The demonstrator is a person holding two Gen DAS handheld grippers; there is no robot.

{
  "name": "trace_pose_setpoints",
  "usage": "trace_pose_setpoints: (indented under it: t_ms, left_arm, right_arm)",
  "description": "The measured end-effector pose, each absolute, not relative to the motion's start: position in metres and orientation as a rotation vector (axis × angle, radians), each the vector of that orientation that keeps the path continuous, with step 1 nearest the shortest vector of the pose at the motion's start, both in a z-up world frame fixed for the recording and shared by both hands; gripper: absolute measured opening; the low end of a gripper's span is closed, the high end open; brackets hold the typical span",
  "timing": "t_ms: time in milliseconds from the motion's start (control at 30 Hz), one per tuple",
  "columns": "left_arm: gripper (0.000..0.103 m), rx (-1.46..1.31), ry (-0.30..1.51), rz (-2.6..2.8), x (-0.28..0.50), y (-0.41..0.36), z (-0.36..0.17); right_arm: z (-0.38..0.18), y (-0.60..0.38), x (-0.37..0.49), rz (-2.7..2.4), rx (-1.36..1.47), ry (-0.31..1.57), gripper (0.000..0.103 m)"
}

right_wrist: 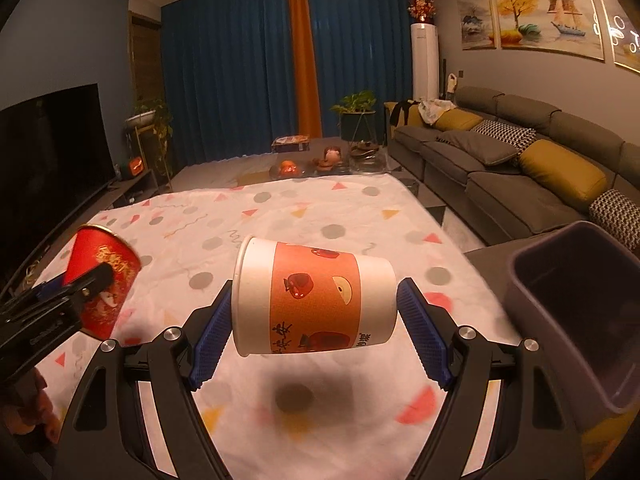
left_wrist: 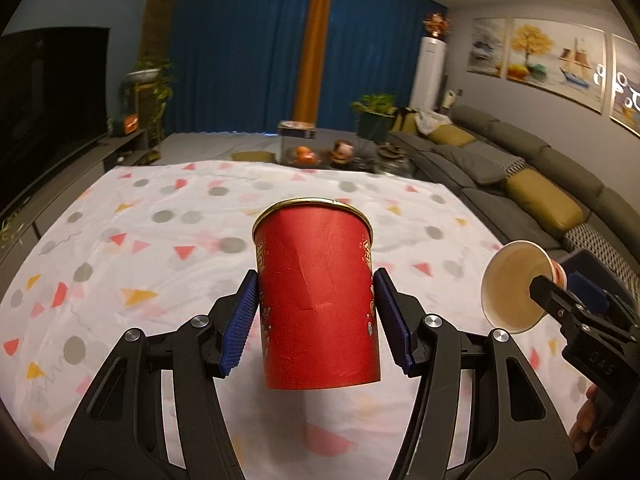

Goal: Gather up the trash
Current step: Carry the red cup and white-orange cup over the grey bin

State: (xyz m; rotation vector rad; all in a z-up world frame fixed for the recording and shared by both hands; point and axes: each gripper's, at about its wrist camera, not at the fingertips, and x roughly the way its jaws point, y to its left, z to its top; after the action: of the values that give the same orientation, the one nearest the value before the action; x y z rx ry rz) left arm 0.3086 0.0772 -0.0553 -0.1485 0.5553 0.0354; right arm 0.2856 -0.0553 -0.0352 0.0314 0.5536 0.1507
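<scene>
My left gripper (left_wrist: 316, 316) is shut on a red paper cup (left_wrist: 318, 300), held upright above the patterned tablecloth (left_wrist: 140, 240). The cup also shows in the right wrist view (right_wrist: 104, 280) at the left. My right gripper (right_wrist: 316, 332) is shut on a white paper cup with an orange apple band (right_wrist: 316, 296), held on its side, mouth to the left, above the table. That cup shows in the left wrist view (left_wrist: 516, 288) at the right, mouth toward the camera. A dark trash bin (right_wrist: 576, 320) stands open at the right of the table.
A grey sofa with yellow cushions (right_wrist: 520, 160) runs along the right. A TV (right_wrist: 48, 160) stands at the left. A low table with fruit and a box (right_wrist: 312, 160) lies beyond the cloth's far edge.
</scene>
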Motion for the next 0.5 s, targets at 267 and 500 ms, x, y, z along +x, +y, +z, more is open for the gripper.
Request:
trace_pose_setpoints:
  t_ms: [267, 500]
  left_arm:
    - [0.057, -0.098, 0.549, -0.060, 0.293, 0.020, -0.046]
    - [0.057, -0.055, 0.537, -0.204, 0.288, -0.056, -0.035]
  right_arm:
    - [-0.020, -0.109, 0.246, 0.094, 0.048, 0.501, 0.077]
    - [-0.012, -0.179, 0.223, -0.021, 0.090, 0.444, 0.077]
